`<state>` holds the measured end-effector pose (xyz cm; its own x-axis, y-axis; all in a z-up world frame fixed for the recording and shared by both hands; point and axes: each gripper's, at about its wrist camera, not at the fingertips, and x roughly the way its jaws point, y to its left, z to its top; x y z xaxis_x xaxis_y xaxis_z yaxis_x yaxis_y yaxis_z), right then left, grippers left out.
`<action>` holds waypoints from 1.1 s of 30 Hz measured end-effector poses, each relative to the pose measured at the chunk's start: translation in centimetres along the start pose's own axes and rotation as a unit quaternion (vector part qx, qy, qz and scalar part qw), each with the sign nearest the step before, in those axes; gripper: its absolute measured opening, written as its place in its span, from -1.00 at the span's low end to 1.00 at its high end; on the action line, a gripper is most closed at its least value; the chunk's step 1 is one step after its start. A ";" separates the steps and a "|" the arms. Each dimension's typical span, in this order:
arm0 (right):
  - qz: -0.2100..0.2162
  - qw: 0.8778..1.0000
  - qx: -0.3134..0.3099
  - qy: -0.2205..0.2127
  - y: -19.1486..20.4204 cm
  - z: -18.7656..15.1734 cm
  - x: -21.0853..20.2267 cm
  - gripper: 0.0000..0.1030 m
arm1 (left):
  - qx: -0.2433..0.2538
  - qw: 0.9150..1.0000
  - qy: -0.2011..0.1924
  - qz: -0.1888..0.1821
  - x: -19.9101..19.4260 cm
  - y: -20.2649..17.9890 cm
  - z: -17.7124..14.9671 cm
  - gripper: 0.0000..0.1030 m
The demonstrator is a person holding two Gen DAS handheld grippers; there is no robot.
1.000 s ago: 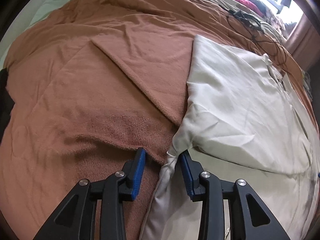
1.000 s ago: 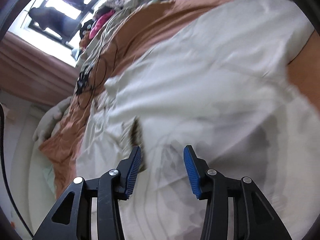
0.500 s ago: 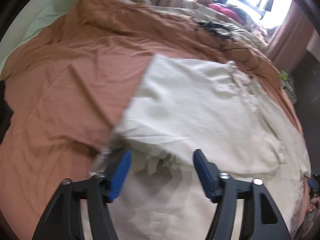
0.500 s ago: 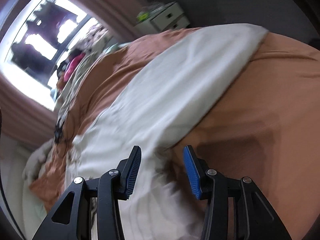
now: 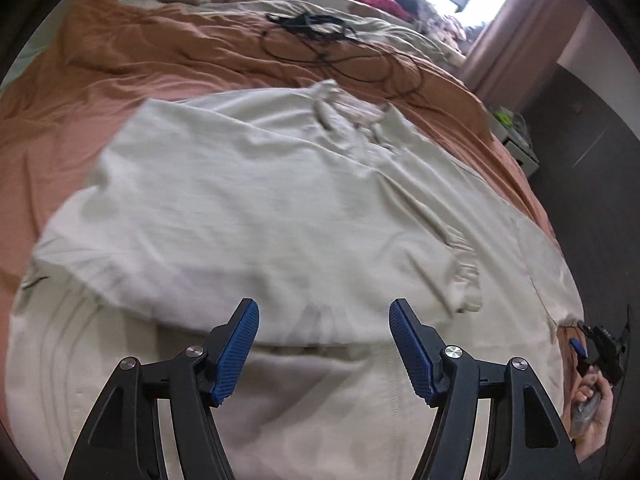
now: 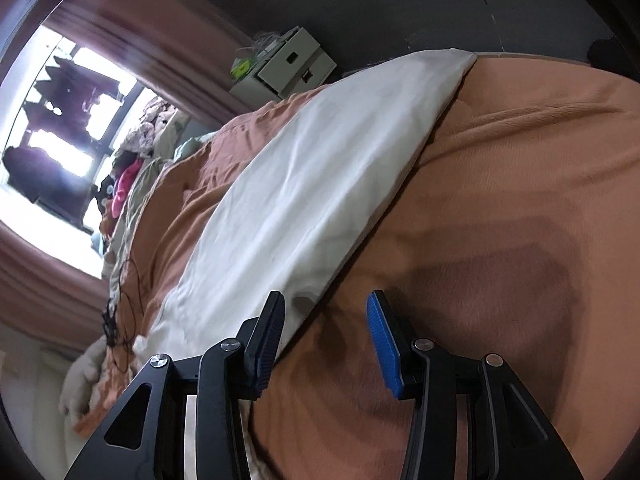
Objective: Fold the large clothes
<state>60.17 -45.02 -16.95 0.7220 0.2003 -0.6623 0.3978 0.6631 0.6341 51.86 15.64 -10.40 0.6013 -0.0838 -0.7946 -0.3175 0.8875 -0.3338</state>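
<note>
Left jaws: the left gripper (image 5: 324,344) stands wide apart with nothing between its blue ribbed pads; it has just been opening, and the cloth it pinched a moment ago now lies free below it.
Right jaws: the right gripper (image 6: 326,340) is parted and empty, hanging over the edge where cream cloth meets brown blanket.
Garment: the large cream-white cotton garment (image 5: 280,200) lies spread on the rust-brown fleece blanket (image 5: 120,64) covering the bed, one flap already folded over the lower layer.
Handling: judged soft, light and limp; it will sag and crease when lifted, and thin layers may slip apart, so a pinch should catch every layer at once.
Where to grip: the corners and hem of the folded flap near the left pads, and the long straight edge (image 6: 360,216) beside the right pads, look like the best holds.
Surroundings: a tangle of black cable (image 5: 320,36) lies on the blanket beyond the garment, well apart from it; a white drawer unit (image 6: 288,64) stands past the bed's far side.
</note>
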 end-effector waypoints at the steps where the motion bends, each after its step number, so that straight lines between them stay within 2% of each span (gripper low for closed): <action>1: -0.001 1.000 0.004 -0.002 -0.2 0.3 0.3 -0.13 | 0.000 1.000 0.002 -0.002 0.2 -0.4 -0.1 0.34; 5: -0.001 1.000 0.020 -0.009 -0.9 1.1 1.2 -0.15 | -0.013 1.000 0.006 -0.008 1.8 -1.3 0.3 0.34; 9: -0.008 1.000 0.028 -0.012 -1.4 1.7 1.7 -0.40 | -0.037 0.999 0.023 -0.024 4.0 -1.7 0.4 0.34; 11: -0.021 1.000 0.011 -0.012 -1.4 2.4 1.8 -0.54 | -0.028 0.999 0.034 -0.023 5.0 -2.4 0.3 0.34; 13: -0.030 0.999 -0.005 -0.014 -1.4 3.4 1.8 -0.58 | -0.021 0.999 0.040 -0.030 5.4 -2.9 0.0 0.34; 15: -0.038 0.999 -0.012 -0.018 -1.6 3.9 1.7 -0.72 | -0.018 0.998 0.043 -0.034 5.4 -3.2 -0.3 0.34; 18: -0.029 0.999 -0.016 -0.015 -1.3 4.4 1.2 -0.85 | -0.025 0.998 0.040 -0.035 4.8 -3.2 -1.0 0.34; 26: 0.006 0.996 -0.084 -0.039 5.0 5.8 -3.5 -0.90 | -0.007 0.996 0.074 -0.057 5.3 -5.2 -3.1 0.34; 33: 0.038 0.986 -0.157 -0.039 12.4 4.7 -7.1 -0.90 | -0.033 0.993 0.070 -0.086 7.4 -4.8 -2.4 0.34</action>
<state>62.65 -41.61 -2.46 0.7889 0.2110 -0.5771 0.1537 0.8415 0.5179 56.05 9.61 -15.90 0.5439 -0.2982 -0.7844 -0.2685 0.8238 -0.4993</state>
